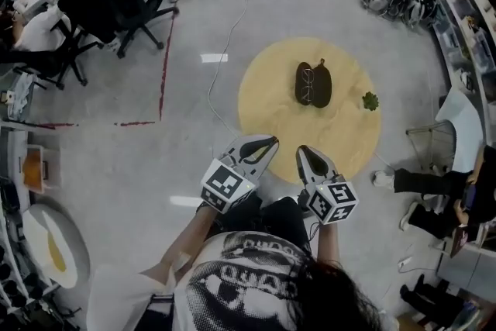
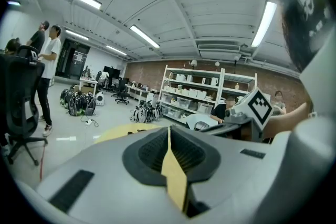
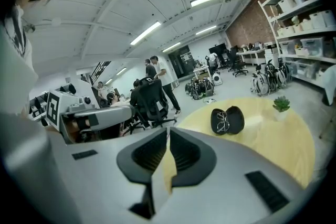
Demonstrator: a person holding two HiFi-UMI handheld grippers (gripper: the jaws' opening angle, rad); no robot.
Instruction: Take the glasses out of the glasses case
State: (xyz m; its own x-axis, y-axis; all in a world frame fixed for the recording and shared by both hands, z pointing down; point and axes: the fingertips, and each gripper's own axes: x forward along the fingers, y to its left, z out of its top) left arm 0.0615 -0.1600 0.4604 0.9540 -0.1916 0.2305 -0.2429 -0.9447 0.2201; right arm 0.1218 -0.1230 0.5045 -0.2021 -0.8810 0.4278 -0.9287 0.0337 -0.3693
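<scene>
Approach is beginning: left gripper (image 1: pixel 266 143) and right gripper (image 1: pixel 307 154) are hovering empty, jaws together, at the table's (image 1: pixel 345 137) six o'clock; glasses (image 1: pixel 307 84) are lying in the open glasses case (image 1: pixel 320 84) toward twelve, needing a forward reach

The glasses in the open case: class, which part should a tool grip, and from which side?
Probably the bridge between the lenses, coming from above. The glasses lie flat in one half of the open case, whose rim would block a sideways approach; the bridge is the thinnest reachable part.
</scene>
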